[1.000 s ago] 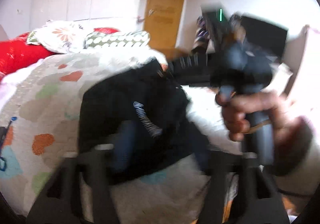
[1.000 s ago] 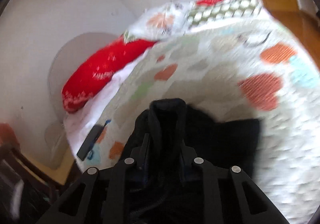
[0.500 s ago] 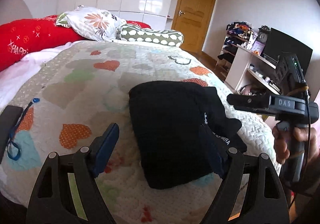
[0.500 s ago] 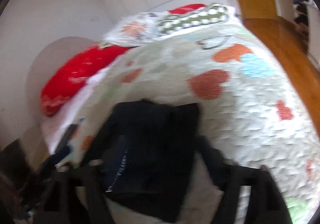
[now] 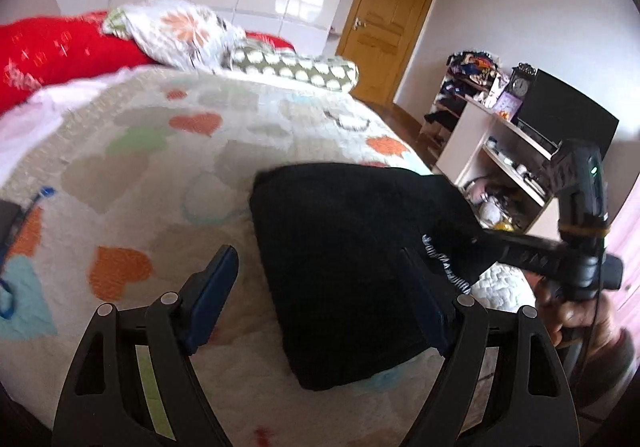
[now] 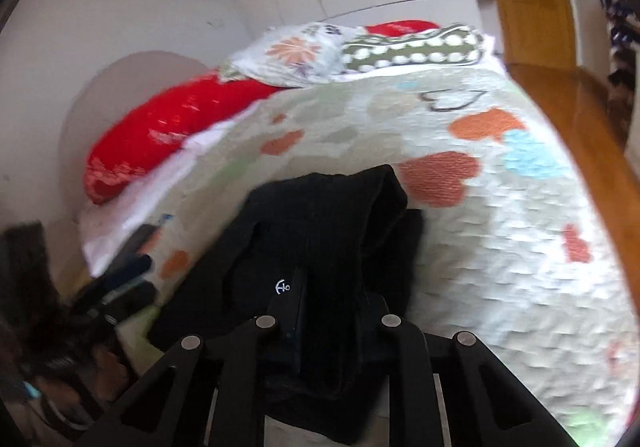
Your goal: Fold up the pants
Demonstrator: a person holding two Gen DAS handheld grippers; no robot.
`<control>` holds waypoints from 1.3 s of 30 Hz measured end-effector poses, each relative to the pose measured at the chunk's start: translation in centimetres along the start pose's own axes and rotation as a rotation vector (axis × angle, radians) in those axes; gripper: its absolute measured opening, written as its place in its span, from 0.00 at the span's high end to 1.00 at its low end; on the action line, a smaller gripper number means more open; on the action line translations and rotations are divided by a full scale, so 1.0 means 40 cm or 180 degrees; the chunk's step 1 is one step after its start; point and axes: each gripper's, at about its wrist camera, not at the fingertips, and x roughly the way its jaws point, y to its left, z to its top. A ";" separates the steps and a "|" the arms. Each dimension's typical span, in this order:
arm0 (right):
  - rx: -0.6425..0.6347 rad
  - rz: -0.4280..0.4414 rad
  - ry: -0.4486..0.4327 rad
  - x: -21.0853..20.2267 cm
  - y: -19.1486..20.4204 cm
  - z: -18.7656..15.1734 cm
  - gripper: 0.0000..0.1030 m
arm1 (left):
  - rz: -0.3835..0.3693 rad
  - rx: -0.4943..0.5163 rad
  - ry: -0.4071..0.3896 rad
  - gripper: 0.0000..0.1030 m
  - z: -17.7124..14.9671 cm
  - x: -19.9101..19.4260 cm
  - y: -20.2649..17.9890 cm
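Note:
The black pants point(image 5: 344, 255) lie folded into a thick block on the heart-patterned quilt point(image 5: 152, 175) near the bed's right edge. My left gripper point(image 5: 316, 295) is open and empty, its fingers spread above the near side of the pants. My right gripper point(image 6: 328, 307) is shut on a fold of the black pants point(image 6: 320, 231) at their right side. It also shows in the left wrist view point(image 5: 492, 239), reaching into the cloth from the right.
Red, floral and green-dotted pillows point(image 5: 180, 31) lie at the head of the bed. A white shelf unit with a TV point(image 5: 560, 119) stands right of the bed, a wooden door point(image 5: 388, 27) behind. A dark object point(image 5: 6, 223) lies at the quilt's left edge.
My left gripper let go of the pants and opened. My right gripper opened half a second ago and has now shut again on a fold at the right side.

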 end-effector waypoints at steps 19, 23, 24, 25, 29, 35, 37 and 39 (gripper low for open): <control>-0.0039 0.0048 -0.0028 0.109 0.039 0.089 0.62 | 0.0239 -0.0140 0.0423 0.21 -0.026 0.094 0.023; 0.0114 -0.0081 0.0073 0.184 -0.005 0.084 0.65 | 0.0184 -0.0170 0.0398 0.20 -0.038 0.107 0.024; 0.0169 -0.0049 0.0068 0.183 -0.013 0.086 0.65 | 0.0187 -0.0145 0.0395 0.20 -0.038 0.108 0.019; 0.0186 -0.0027 0.0075 0.179 -0.016 0.089 0.65 | 0.0191 -0.0125 0.0399 0.20 -0.038 0.109 0.017; 0.0187 -0.0003 0.0057 0.115 -0.003 0.088 0.64 | 0.0221 -0.0075 0.0407 0.20 -0.037 0.103 0.009; -0.0260 -0.0151 0.0065 -0.005 0.068 -0.005 0.63 | 0.0250 -0.0104 0.0409 0.20 -0.042 0.103 0.007; -0.0365 -0.0310 0.0128 -0.015 0.070 -0.048 0.63 | 0.0270 -0.0107 0.0407 0.20 -0.042 0.102 0.005; -0.0405 -0.0461 0.0207 -0.003 0.061 -0.090 0.61 | 0.0288 -0.0079 0.0405 0.20 -0.044 0.103 0.000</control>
